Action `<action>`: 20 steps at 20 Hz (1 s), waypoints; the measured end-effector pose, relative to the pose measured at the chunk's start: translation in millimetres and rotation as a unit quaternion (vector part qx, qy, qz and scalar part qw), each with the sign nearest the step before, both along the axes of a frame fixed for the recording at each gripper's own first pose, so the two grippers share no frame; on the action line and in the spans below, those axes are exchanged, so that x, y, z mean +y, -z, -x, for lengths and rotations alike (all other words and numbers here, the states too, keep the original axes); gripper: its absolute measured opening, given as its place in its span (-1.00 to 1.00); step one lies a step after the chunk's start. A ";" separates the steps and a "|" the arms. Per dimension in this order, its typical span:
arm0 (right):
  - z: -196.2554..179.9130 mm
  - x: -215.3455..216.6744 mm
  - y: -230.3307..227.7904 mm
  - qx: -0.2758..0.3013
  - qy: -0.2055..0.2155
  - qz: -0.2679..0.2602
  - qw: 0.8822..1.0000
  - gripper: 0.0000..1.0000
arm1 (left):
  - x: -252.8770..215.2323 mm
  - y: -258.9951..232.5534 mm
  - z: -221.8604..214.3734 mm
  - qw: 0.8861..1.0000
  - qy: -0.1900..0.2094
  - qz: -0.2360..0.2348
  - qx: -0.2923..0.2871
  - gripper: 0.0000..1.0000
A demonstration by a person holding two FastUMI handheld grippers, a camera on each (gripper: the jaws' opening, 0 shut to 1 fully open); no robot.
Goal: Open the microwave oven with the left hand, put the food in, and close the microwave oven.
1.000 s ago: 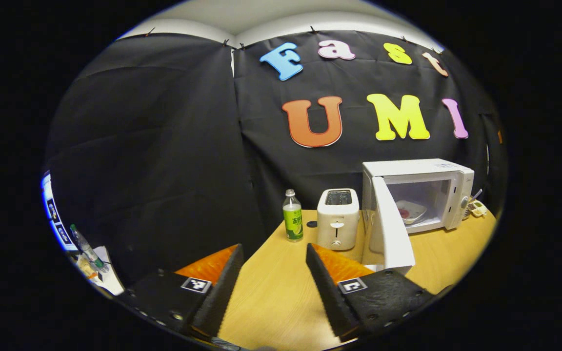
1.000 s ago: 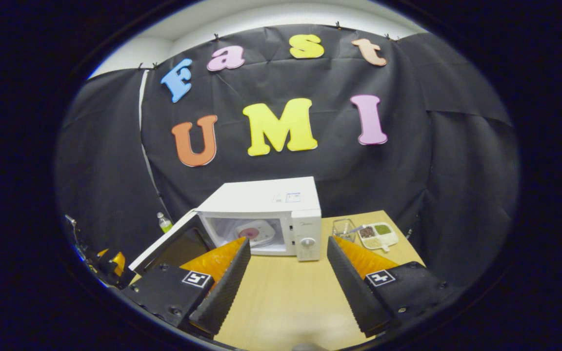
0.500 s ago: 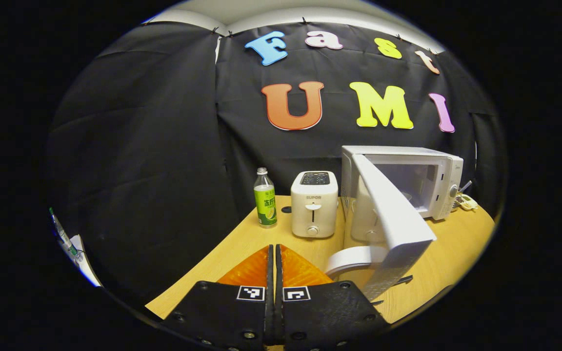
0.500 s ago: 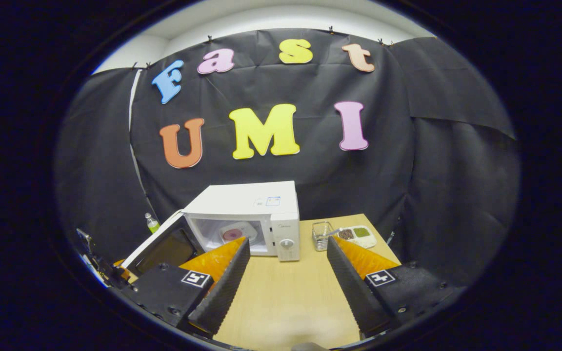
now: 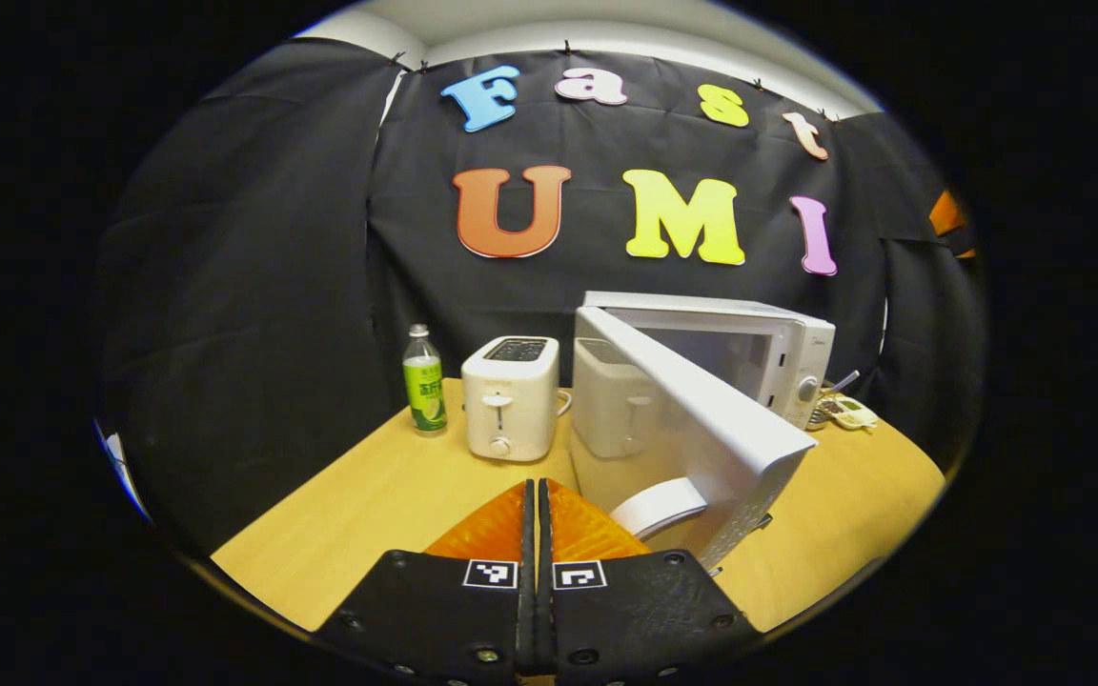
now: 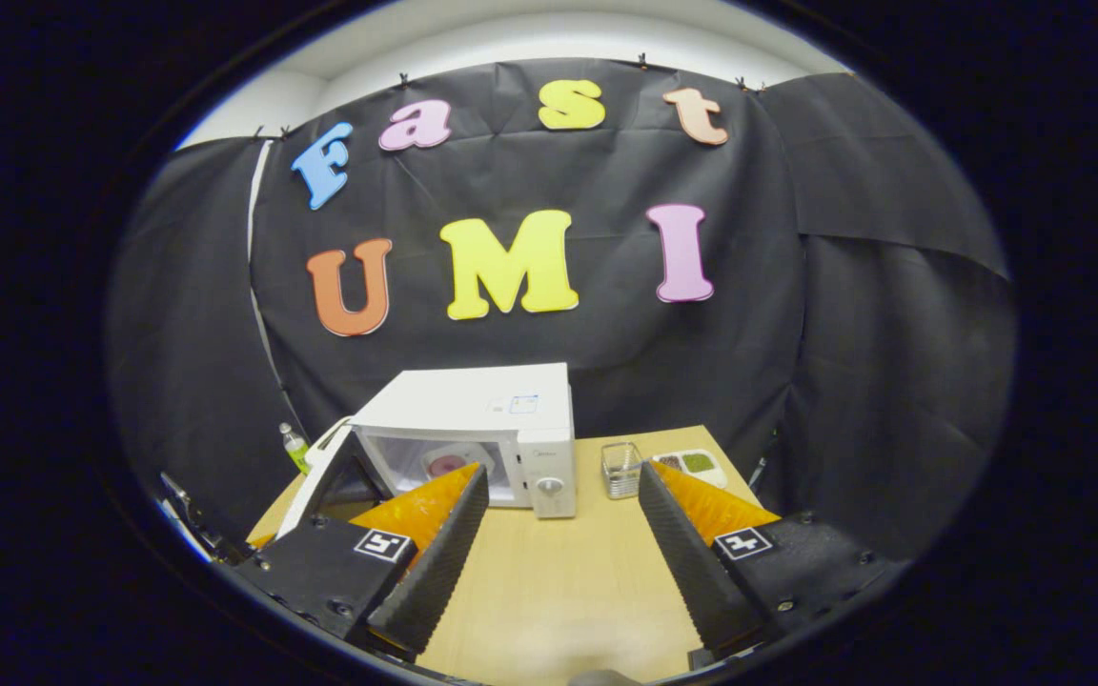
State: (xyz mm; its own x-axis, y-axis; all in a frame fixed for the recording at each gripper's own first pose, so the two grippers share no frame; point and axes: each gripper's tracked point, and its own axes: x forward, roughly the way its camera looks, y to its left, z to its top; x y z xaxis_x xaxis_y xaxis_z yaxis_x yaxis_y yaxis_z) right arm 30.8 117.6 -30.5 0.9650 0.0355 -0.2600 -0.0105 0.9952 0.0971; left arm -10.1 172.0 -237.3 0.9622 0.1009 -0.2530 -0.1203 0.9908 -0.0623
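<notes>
The white microwave (image 5: pixel 759 333) stands on the wooden table (image 5: pixel 358 495), and its door (image 5: pixel 692 419) hangs half open with the curved handle (image 5: pixel 659 505) at its near edge. My left gripper (image 5: pixel 535 488) is shut with nothing between its fingers, just left of the handle; whether it touches the door I cannot tell. In the right gripper view, a plate of food (image 6: pixel 444 464) lies inside the microwave (image 6: pixel 482 419), behind the angled door (image 6: pixel 325 467). My right gripper (image 6: pixel 563 472) is open and empty, held back over the table.
A white toaster (image 5: pixel 509 395) and a green-labelled bottle (image 5: pixel 424 381) stand left of the microwave. A small clear container (image 6: pixel 620 469) and a divided dish (image 6: pixel 692 464) sit to its right. The table's front edge (image 5: pixel 254 581) is close below my left gripper.
My left gripper has shut and moved in beside the door's handle. The door has swung partway toward the microwave. My right gripper has drawn back, so the microwave looks smaller.
</notes>
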 end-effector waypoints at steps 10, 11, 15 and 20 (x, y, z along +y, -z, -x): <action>-3.8 -38.2 -12.3 -0.003 0.026 0.006 1.000 1.00 | -162.8 -19.5 -86.0 0.987 0.156 0.012 -0.031 -1.00; -7.0 -43.3 -13.7 -0.002 0.033 -0.002 0.999 1.00 | -175.6 -23.7 -97.9 0.985 0.166 0.013 -0.038 -0.78; -14.5 -66.2 -16.5 0.005 0.057 -0.005 0.998 1.00 | -220.0 -24.8 -142.0 0.979 0.198 0.011 -0.042 -1.00; -25.9 -82.2 -10.3 0.019 0.073 -0.004 0.997 1.00 | -254.4 -29.5 -205.3 0.974 0.219 -0.008 -0.052 -1.00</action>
State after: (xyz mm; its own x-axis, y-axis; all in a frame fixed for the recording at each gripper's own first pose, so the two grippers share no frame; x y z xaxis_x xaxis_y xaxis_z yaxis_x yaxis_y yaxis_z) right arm 56.7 35.4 -20.2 0.9493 -0.1014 -0.2976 0.1376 0.9851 0.1032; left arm 195.3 -82.4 -207.8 0.9338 -0.3227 -0.1545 0.3212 0.9463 -0.0352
